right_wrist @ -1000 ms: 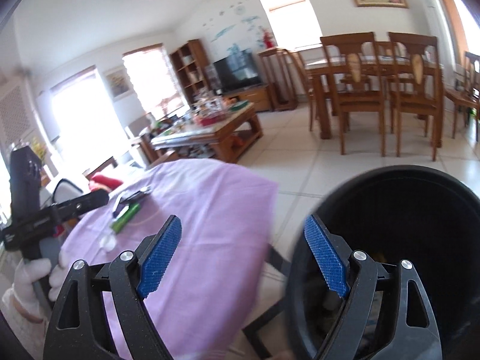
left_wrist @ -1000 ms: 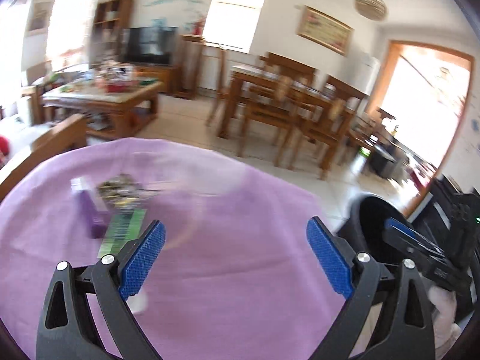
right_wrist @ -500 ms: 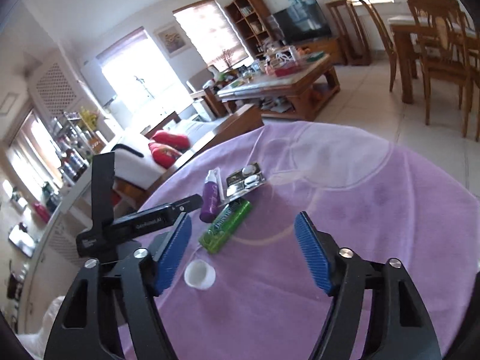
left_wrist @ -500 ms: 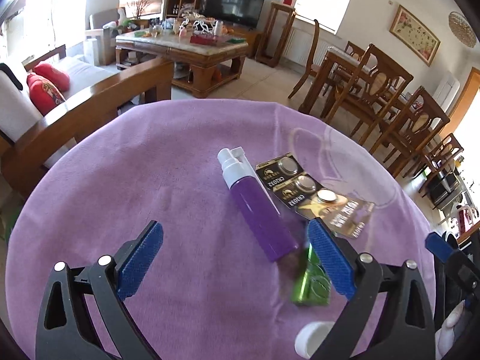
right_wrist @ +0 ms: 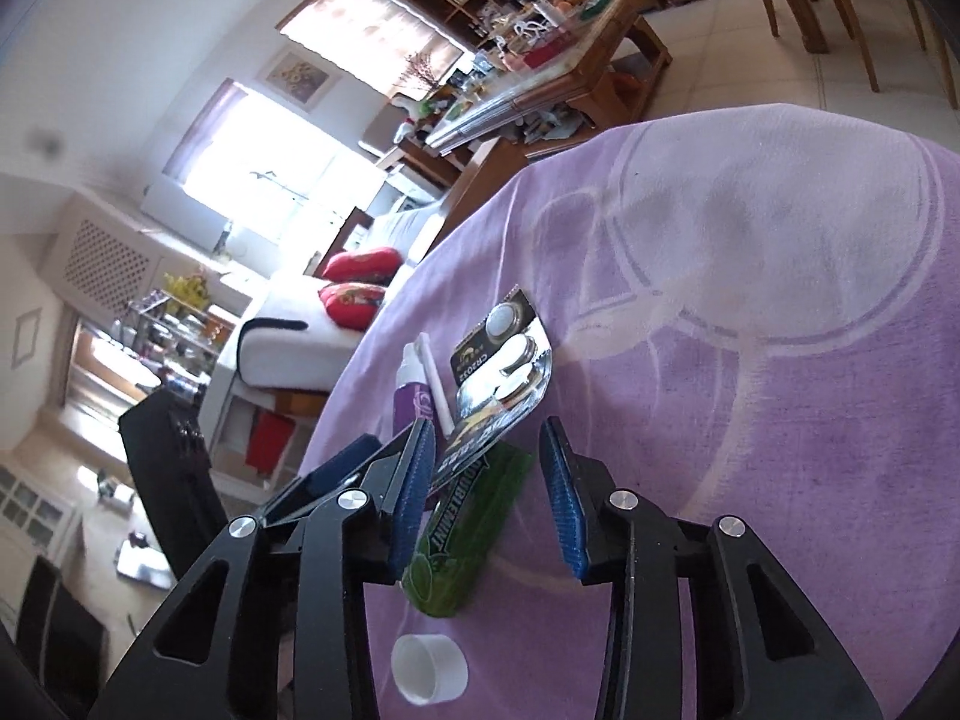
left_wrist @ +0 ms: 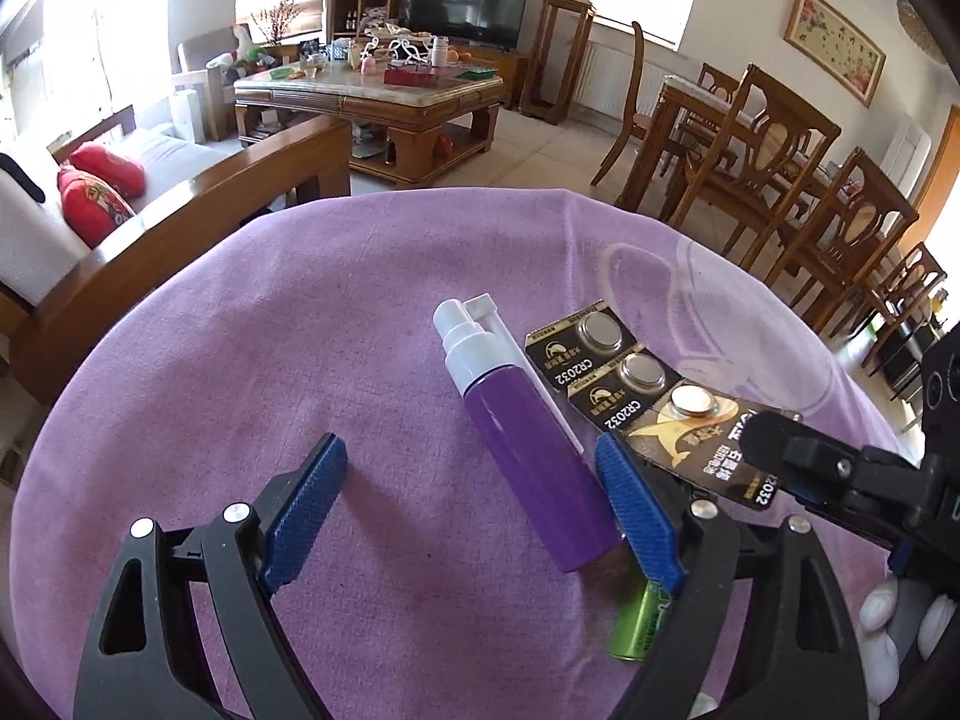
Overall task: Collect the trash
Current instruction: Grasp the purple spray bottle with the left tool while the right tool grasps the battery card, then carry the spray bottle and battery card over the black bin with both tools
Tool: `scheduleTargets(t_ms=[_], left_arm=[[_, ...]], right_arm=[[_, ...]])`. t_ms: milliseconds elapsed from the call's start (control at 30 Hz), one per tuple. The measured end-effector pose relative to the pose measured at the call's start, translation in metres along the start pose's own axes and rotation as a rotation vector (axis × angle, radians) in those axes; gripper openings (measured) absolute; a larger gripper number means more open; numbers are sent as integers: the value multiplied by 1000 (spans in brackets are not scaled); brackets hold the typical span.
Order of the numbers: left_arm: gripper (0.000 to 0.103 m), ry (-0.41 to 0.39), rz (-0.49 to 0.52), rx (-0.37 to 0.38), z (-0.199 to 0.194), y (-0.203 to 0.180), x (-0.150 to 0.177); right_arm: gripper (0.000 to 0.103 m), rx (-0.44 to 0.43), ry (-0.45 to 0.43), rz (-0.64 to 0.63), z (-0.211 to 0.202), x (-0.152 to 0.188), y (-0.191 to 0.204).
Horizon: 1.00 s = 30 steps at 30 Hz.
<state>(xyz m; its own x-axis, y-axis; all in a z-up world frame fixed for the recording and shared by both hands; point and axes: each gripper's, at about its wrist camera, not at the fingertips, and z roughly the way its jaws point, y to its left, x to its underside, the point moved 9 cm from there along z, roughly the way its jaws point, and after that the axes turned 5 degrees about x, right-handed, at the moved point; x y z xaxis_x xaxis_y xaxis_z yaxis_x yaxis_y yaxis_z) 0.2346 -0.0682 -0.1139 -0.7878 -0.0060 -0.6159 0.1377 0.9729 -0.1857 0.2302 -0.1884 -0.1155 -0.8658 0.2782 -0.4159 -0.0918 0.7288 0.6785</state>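
Note:
On the purple tablecloth (left_wrist: 300,330) lie a purple spray bottle (left_wrist: 528,450) with a white nozzle, a black-and-gold card of button batteries (left_wrist: 630,384), a green gum pack (right_wrist: 468,534) and a small white cap (right_wrist: 429,669). My left gripper (left_wrist: 474,516) is low over the cloth. Its jaws are closing, with the bottle's base between them, near the right pad and clear of the left one. My right gripper (right_wrist: 486,498) is also closing, with the gum pack and the card's lower end between its jaws; a gap shows at the right pad. The two grippers nearly touch.
A hand in a white glove (left_wrist: 882,618) holds the right gripper at the table's right edge. Beyond the table are a wooden sofa with red cushions (left_wrist: 96,192), a cluttered coffee table (left_wrist: 372,96) and dining chairs (left_wrist: 780,138).
The right gripper swung from above a black bin to the table and narrowed its jaws around the gum pack. The left gripper came down over the bottle and closed a little.

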Motion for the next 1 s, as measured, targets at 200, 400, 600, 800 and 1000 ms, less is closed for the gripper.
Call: scheduleTargets(t_ms=[200,400,600,800,1000], left_arm=[[70,-10,9,-14,4,7,-6],[24,-14,46,-22,0,23,-7],[24,-39,29,29,-16,24,-1],[24,-128,57,83,-52,4,-1],[24,-216,130,187,-95,-46,6]], right_arm=[[9,26,-9,-36,7,-5,6],[2,70,-69,-169,-9,-2,29],[2,119,-146,-292,-36,3,55],[2,141,-200,-358,-65,12,65],[2,153,-298,-385,-117,20,64]])
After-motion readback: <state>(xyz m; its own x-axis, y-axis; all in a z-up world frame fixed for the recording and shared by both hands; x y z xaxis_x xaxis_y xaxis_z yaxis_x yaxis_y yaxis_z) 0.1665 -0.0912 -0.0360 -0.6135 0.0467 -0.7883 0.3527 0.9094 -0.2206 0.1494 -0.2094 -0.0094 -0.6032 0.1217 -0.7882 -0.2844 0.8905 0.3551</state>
